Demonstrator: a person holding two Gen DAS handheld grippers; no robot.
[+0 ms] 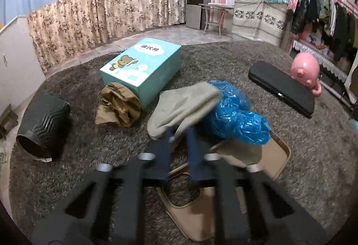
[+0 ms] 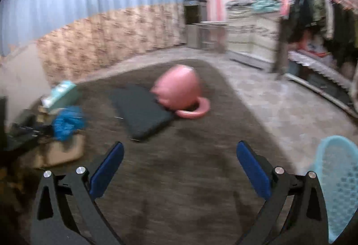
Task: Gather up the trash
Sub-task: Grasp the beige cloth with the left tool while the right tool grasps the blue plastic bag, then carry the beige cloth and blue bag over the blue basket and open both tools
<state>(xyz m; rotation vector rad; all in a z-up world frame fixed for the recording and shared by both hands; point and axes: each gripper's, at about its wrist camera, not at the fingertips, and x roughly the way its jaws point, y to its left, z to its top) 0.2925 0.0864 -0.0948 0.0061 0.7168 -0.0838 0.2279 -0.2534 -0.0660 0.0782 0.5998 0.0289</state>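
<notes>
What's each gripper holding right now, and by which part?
Left gripper is shut on the grey cloth, pinching its near lower edge; the rest rises beyond the fingers. Right gripper is open over the carpet, holding nothing.

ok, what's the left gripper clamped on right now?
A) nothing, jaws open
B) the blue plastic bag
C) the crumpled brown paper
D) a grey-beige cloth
D: in the left wrist view the left gripper has its jaws closed on the lower edge of the grey-beige cloth, which is lifted in front of the blue plastic bag; the crumpled brown paper lies untouched on the carpet.
</notes>
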